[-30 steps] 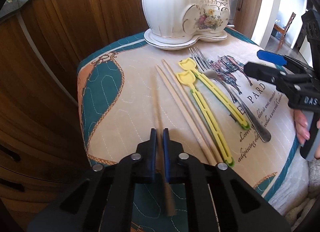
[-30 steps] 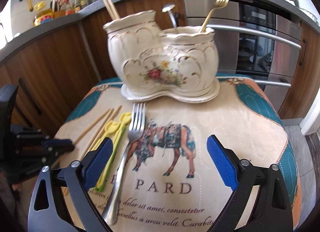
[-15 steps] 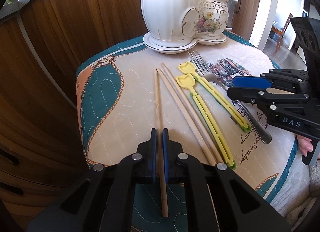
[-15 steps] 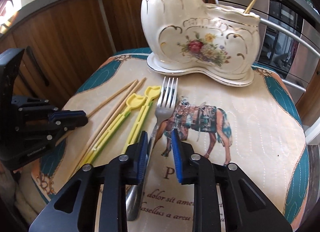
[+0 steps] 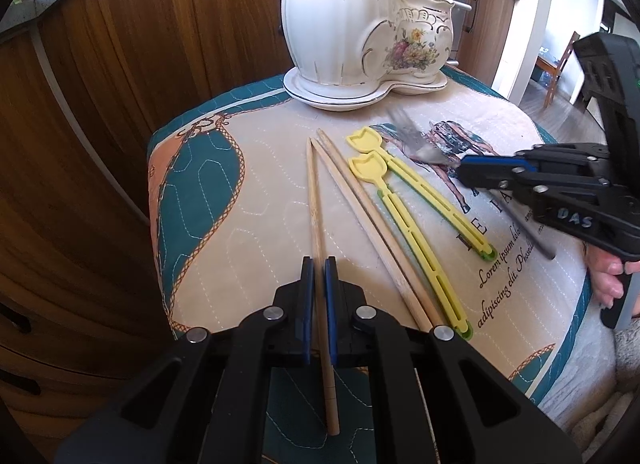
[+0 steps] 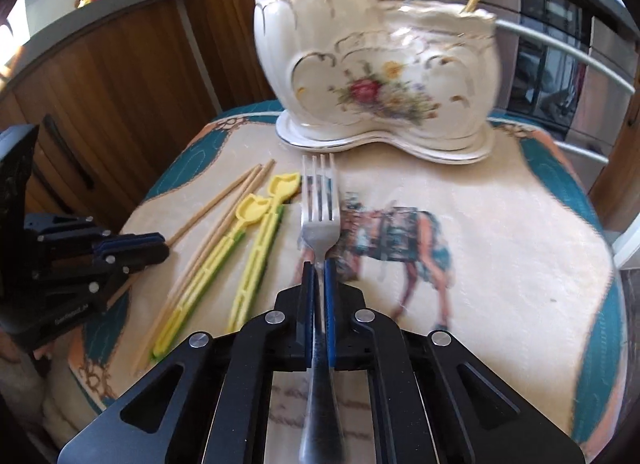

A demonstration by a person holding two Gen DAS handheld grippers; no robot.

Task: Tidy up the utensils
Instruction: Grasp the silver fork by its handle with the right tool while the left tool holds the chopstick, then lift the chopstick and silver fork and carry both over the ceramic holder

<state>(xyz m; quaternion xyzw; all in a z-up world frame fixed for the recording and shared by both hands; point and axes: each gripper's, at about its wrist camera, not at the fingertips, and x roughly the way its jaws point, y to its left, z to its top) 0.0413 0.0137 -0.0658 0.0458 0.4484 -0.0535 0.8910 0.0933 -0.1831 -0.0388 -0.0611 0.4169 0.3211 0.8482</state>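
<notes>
- Left gripper (image 5: 319, 278) clamped on a single wooden chopstick (image 5: 315, 199), its far tip near two loose chopsticks (image 5: 360, 203) on the quilted mat (image 5: 240, 223).
- Right gripper (image 6: 319, 278) pinched on a steel fork (image 6: 320, 207), which appears raised off the mat, though blur clouds it.
- Yellow tulip-ended tongs (image 5: 416, 199) lie between chopsticks and fork.
- Ceramic utensil holder (image 6: 376, 59) stands at the mat's far edge.

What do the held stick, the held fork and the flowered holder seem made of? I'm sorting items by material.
The thin tan chopstick in the left gripper looks like bare wood or bamboo: matte with faint grain. The silver fork in the right gripper looks like polished metal, probably steel, by its shine. The cream flowered utensil holder looks like glazed ceramic: glossy with gilt trim.
</notes>
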